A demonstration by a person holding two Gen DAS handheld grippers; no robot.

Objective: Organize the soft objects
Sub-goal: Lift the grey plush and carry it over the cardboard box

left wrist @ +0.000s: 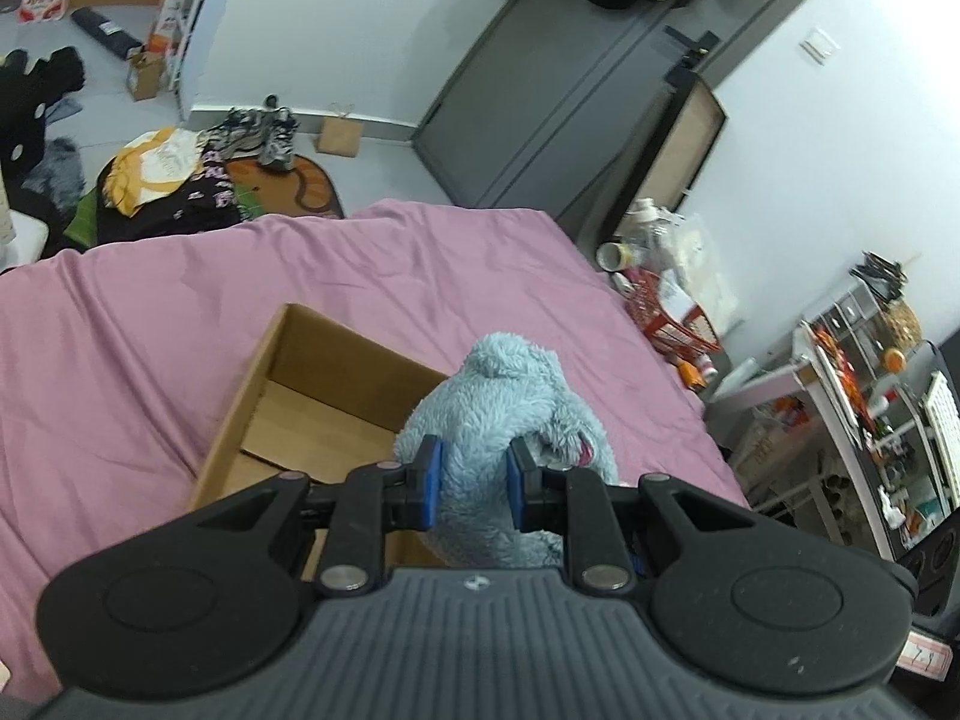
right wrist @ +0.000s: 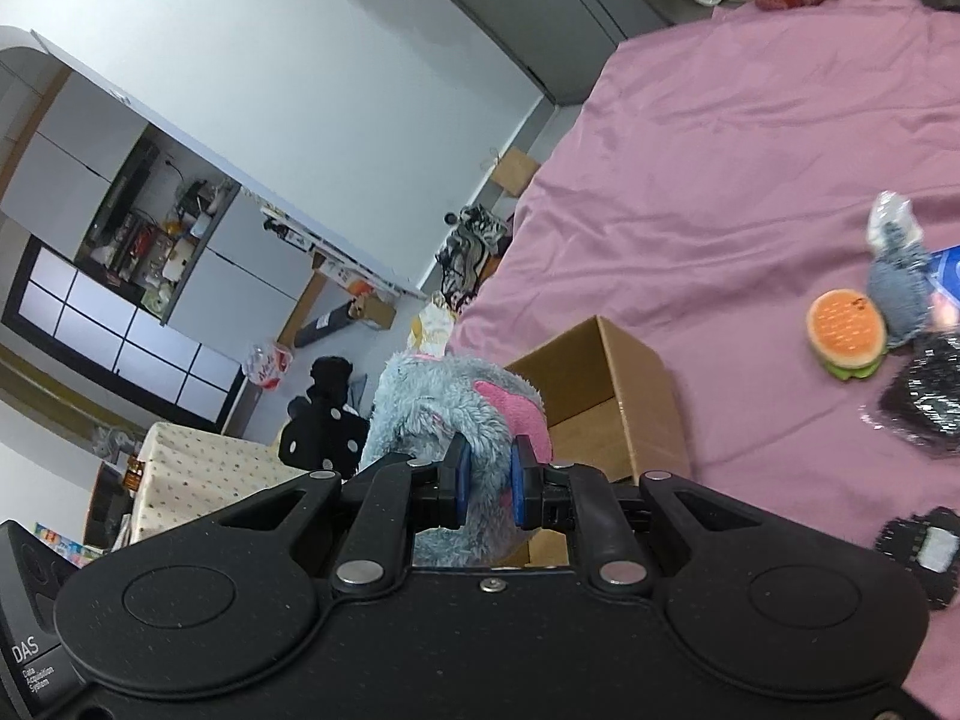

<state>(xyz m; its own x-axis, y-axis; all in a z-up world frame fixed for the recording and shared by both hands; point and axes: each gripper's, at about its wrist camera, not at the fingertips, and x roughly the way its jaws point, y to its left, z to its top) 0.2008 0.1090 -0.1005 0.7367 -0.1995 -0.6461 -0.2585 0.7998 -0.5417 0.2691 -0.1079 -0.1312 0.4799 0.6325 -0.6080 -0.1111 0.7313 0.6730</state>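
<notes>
From the left wrist I see my left claw (left wrist: 473, 489) nearly closed, its blue pads pinching a fluffy blue plush toy (left wrist: 510, 396). The toy hangs over the near corner of an open cardboard box (left wrist: 270, 360) on the pink bed (left wrist: 150, 312).

The right wrist view shows my right claw (right wrist: 487, 489) clamped just as tightly on the same plush toy (right wrist: 438, 402), here with a pink patch. Only this view shows the burger toy (right wrist: 846, 333), a small grey plush (right wrist: 897, 294) touching it, and dark fabric (right wrist: 927, 405) nearby.
</notes>
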